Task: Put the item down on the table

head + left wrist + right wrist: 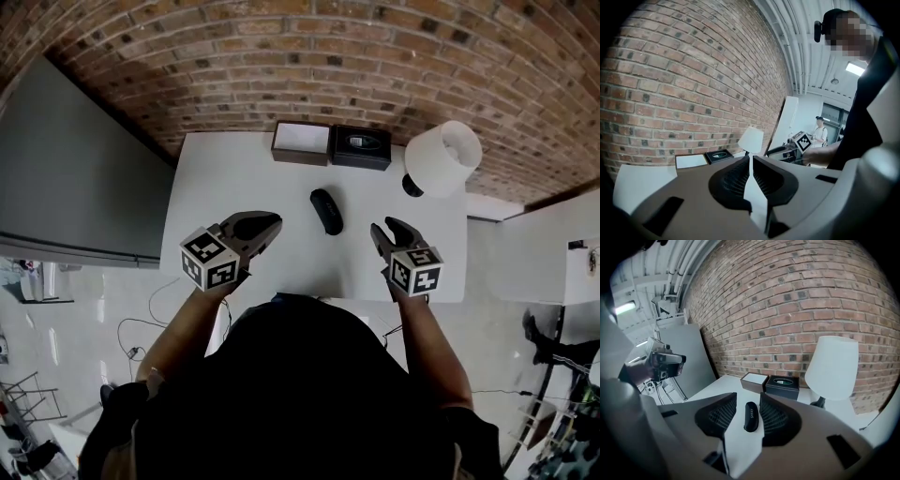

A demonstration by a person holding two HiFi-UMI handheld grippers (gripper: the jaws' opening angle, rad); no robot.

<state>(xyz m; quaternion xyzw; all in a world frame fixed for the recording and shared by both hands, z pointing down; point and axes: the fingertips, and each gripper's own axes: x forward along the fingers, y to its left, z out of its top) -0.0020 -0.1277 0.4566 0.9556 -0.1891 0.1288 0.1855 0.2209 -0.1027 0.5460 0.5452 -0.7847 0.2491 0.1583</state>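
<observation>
A white counter (234, 169) stands against a brick wall (281, 56), seen from above the person's head. A lamp (442, 157) with a white shade stands at the counter's far right corner. A black oblong case (326, 211) lies flat on the counter, left of the lamp and nearer the person, with nothing touching it. Two boxes sit side by side along the wall left of the lamp: a black box (361, 146) next to it, then a white-topped box (301, 141) beyond.

The right tongs (386, 230) hover above the counter, in front of the lamp on the person's side. They are partly open and hold nothing. The left tongs (270, 223) hover farther left of the lamp, beyond the case. They are closed, tips together, and empty.
</observation>
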